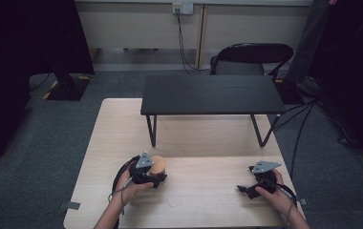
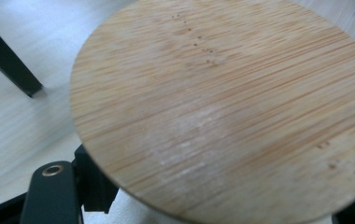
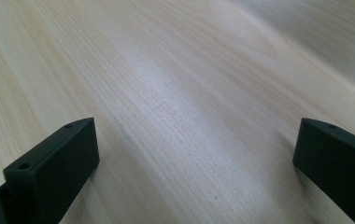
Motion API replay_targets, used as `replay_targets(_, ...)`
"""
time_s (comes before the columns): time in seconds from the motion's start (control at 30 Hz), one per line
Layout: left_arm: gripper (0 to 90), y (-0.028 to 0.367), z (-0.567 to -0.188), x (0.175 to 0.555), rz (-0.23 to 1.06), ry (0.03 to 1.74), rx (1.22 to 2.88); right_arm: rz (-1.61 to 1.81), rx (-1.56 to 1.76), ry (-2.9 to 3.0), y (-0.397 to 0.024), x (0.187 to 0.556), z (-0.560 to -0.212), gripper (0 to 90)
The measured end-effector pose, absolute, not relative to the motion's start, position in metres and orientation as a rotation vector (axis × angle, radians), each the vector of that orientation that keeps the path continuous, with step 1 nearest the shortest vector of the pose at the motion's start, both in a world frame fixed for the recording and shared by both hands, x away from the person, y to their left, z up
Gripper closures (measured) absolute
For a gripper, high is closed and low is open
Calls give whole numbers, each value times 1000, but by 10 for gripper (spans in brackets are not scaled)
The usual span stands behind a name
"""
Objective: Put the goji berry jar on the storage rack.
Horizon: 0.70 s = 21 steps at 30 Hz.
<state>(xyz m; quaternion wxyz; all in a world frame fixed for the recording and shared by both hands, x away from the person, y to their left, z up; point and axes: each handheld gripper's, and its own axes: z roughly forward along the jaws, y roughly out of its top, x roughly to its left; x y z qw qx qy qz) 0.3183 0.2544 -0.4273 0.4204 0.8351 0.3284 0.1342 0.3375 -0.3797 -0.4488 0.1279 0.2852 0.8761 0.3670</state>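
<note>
Pale wooden table [image 1: 208, 191], a low black shelf [image 1: 212, 94] standing across its far half. The left gripper [image 1: 154, 177] is clamped on a jar with a bamboo lid [image 2: 222, 107], at the table's near left. That looks like the grasp made; next comes a steady lift, probably toward the shelf. The right gripper [image 1: 247, 190] rests with jaws spread, holding nothing.

Dim surroundings, soft close-up blur

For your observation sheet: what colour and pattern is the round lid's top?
Light tan bamboo lid with fine parallel grain streaks; clearest in the left gripper view.
</note>
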Motion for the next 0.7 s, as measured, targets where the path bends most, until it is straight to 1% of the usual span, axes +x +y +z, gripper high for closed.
replay_targets(0.33, 255, 256, -392, 323, 354, 778, 2104, 1068, 829, 2549, -380, 338, -449, 0)
replay_targets(0.5, 256, 250, -370, 330, 347, 749, 2103, 1068, 830, 2549, -380, 337, -449, 0)
replay_targets(0.53, 256, 246, -361, 333, 348, 737, 2111, 1068, 830, 2549, -380, 337, -449, 0)
replay_targets(0.7, 255, 240, -343, 342, 337, 703, 2117, 1068, 829, 2549, -380, 338, -449, 0)
